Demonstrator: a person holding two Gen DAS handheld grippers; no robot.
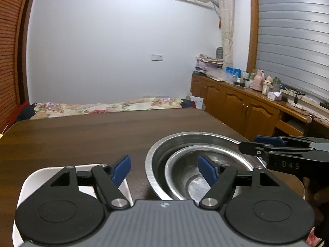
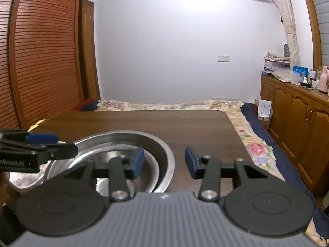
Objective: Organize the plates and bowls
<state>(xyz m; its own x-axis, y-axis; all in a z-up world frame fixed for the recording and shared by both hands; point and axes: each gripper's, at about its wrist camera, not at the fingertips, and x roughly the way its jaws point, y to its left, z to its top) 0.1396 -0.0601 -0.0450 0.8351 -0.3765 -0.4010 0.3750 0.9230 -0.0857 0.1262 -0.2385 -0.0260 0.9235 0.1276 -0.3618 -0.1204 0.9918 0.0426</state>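
Steel bowls sit nested on the dark wooden table (image 1: 82,135): a smaller steel bowl (image 1: 191,185) rests inside a larger steel bowl (image 1: 185,142), pushed toward the larger one's 5 o'clock side so that a crescent of the big bowl's floor shows at 11 o'clock. In the left wrist view the pair lies at about 4 o'clock from the table's middle, near the table's right edge. A white plate (image 1: 51,170) with rounded corners lies on the table at 9 o'clock of the bowls, apart from them, mostly hidden under the left gripper's body

Left gripper (image 1: 164,170) has its blue pads spread wide, with nothing between them. One pad hangs over the plate's right edge, the other over the smaller bowl's inside; neither pad presses on anything. Right gripper (image 2: 163,161) stands partly open, also empty. Its left pad hangs over the larger bowl's inside, its right pad over bare table at 3 o'clock of the bowl, so the bowl's right rim lies below the gap, untouched by the pads

Each gripper shows in the other's camera, coming in from the side over the bowls' rim. Beyond the table lie a floral bedspread (image 2: 164,105), a white wall, a louvred wooden wardrobe (image 2: 45,51) at 9 o'clock and a wooden cabinet (image 1: 236,105) crowded with bottles at 3 o'clock
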